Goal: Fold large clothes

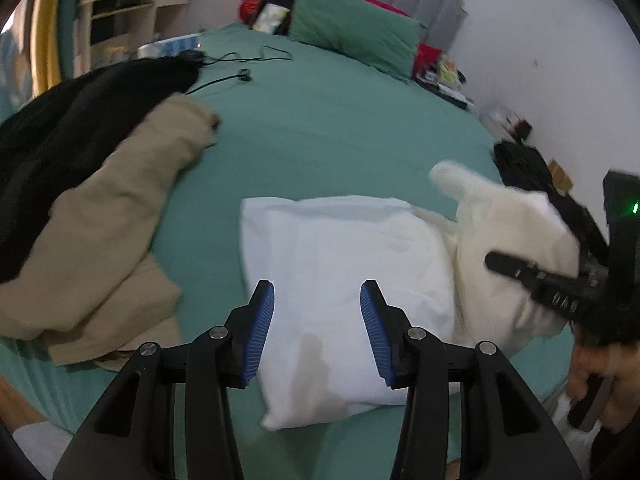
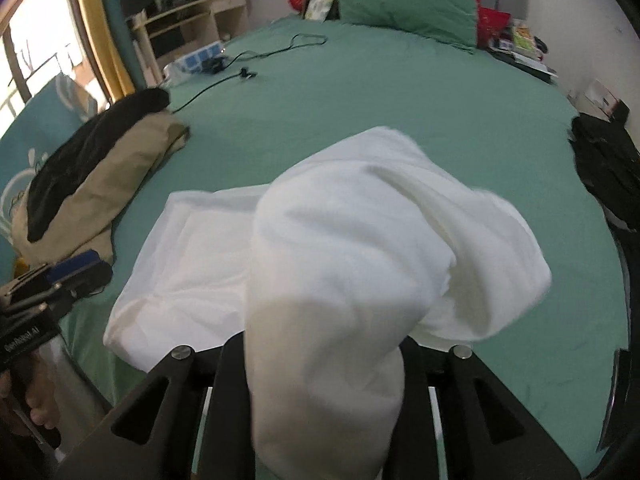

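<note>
A white garment lies partly folded on the green bed. My left gripper is open and empty just above its near part, blue pads apart. My right gripper is shut on the white garment and lifts a bunched part of it; the cloth drapes over the fingers and hides them. The right gripper also shows in the left wrist view at the garment's right side. The left gripper shows in the right wrist view at the far left.
A tan garment and a black one are piled at the bed's left. A green pillow, black cables and a power strip lie toward the headboard. A black bag sits at the right edge.
</note>
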### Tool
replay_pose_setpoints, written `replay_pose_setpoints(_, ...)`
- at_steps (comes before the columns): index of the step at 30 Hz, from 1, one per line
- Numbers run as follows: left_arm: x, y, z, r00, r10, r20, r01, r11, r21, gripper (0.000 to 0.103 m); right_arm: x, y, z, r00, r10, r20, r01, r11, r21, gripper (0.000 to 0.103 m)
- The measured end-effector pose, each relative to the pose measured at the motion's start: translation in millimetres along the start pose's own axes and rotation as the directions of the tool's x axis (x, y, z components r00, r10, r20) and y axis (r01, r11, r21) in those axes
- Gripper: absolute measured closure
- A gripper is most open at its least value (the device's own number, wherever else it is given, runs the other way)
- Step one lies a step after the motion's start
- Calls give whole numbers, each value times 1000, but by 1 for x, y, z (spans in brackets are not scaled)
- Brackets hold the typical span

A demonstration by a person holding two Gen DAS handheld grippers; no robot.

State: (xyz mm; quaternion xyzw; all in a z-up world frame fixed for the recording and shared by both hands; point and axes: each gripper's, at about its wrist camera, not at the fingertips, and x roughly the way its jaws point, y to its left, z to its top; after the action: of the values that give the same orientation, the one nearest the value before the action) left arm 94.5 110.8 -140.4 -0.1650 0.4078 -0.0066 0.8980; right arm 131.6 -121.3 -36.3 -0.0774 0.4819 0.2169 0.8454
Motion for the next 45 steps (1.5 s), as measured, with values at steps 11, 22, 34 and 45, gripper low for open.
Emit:
replay_pose_setpoints(11, -15, 62, -7, 1000, -5, 15, 8, 988, -157, 55, 43, 93, -4, 980, 154, -128, -169, 978, -122, 34)
replay_pose_setpoints(22, -34, 69, 3, 998, 45, 37, -39, 987, -154, 55, -19, 121, -8, 932, 362, -4, -349, 895, -277, 24)
replay_pose_setpoints(34, 14, -1, 7, 988, -140, -71, 138, 990, -37, 55, -28, -8, -24, 982, 148, 116, -157, 985, 72, 24)
replay_pose_setpoints(45, 55, -3, -17, 985, -26, -172, 30, 999, 19, 93, 13, -60, -59, 994, 105, 17, -107, 971, 215, 24)
